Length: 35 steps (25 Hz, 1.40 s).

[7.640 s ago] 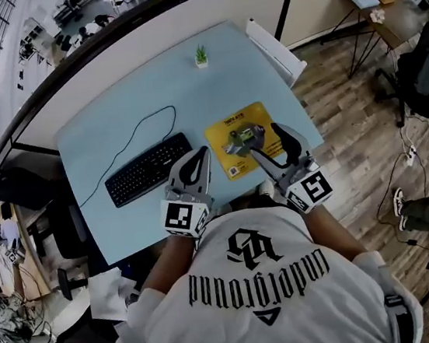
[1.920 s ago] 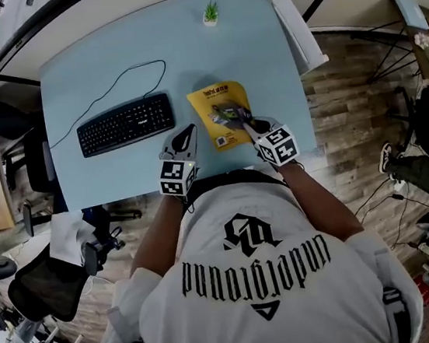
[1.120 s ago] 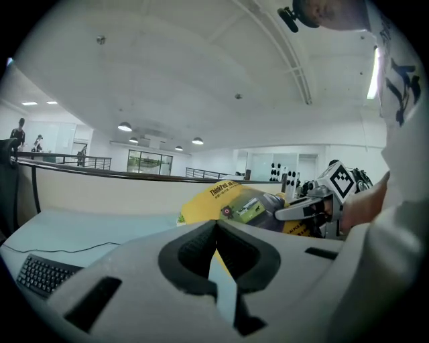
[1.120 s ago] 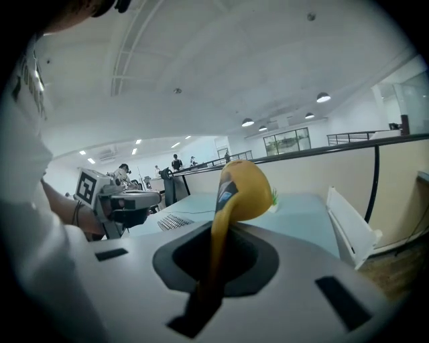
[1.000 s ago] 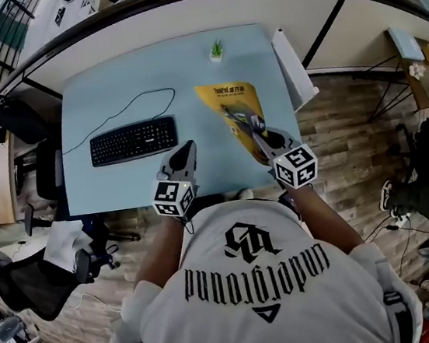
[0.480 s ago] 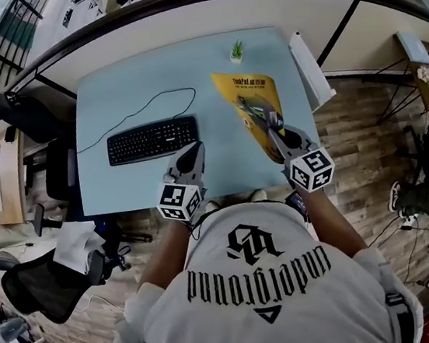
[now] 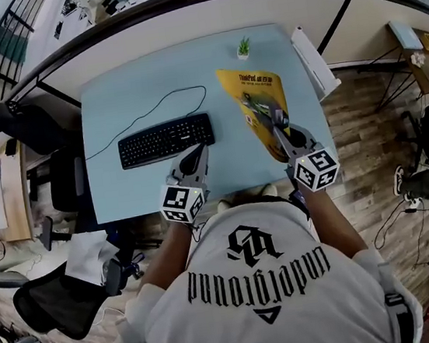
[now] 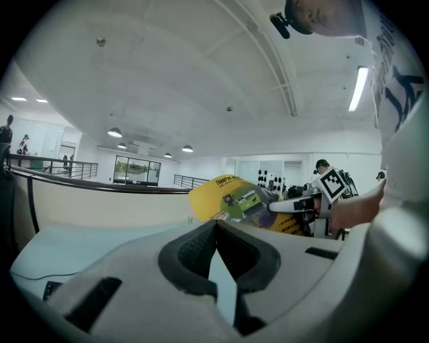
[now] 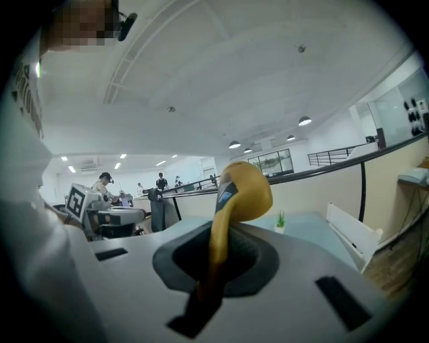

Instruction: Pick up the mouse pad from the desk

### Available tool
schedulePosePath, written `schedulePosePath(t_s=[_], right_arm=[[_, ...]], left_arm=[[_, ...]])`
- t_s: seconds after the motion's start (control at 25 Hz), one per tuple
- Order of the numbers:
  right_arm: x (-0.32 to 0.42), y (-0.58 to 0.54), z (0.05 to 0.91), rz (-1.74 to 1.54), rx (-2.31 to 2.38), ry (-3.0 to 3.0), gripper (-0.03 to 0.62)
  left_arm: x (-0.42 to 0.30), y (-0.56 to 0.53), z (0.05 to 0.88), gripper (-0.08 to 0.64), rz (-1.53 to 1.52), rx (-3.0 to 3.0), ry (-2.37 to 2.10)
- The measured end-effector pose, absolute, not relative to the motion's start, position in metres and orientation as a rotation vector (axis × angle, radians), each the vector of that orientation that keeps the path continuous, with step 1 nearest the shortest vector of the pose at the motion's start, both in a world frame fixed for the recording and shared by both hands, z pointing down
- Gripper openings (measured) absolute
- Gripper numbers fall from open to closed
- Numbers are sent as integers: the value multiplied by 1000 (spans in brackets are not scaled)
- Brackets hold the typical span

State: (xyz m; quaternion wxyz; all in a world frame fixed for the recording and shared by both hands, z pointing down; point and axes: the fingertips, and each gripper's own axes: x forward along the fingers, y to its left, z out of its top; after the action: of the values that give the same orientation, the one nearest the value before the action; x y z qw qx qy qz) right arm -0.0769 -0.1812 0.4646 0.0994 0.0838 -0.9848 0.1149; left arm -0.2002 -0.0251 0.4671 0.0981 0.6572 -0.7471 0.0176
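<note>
The yellow mouse pad [image 7: 256, 100] hangs off the light-blue desk [image 7: 132, 83], and my right gripper [image 7: 278, 124] is shut on its near edge. In the right gripper view the pad [image 9: 245, 189] rises curled from between the jaws of the right gripper [image 9: 216, 251]. The left gripper view shows the pad [image 8: 231, 199] from the side, held up in the air. My left gripper [image 7: 199, 152] hovers over the desk's front edge below the keyboard. Its jaws [image 8: 216, 225] meet at the tips with nothing between them.
A black keyboard [image 7: 166, 139] with a looping cable lies to the left of the pad. A small potted plant [image 7: 243, 48] stands at the desk's far edge. A white panel [image 7: 313, 50] leans at the desk's right side. Office chairs stand at the left.
The pad lay flat on the desk at first. It now hangs lifted and tilted in the right gripper. Both grippers have risen a little over the last second.
</note>
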Motion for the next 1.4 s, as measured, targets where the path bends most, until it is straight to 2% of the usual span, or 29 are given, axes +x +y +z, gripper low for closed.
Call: schedulePosePath(t_s=[0.72,1.4], right_arm=[[-59,-119,471,320,286,-2899,23],[56,-129,472,246,79,-2899,23]], left_arm=[[-189,15,468,8,40,2026,-2145],[-69,-9,452,8,38,1963,-2260]])
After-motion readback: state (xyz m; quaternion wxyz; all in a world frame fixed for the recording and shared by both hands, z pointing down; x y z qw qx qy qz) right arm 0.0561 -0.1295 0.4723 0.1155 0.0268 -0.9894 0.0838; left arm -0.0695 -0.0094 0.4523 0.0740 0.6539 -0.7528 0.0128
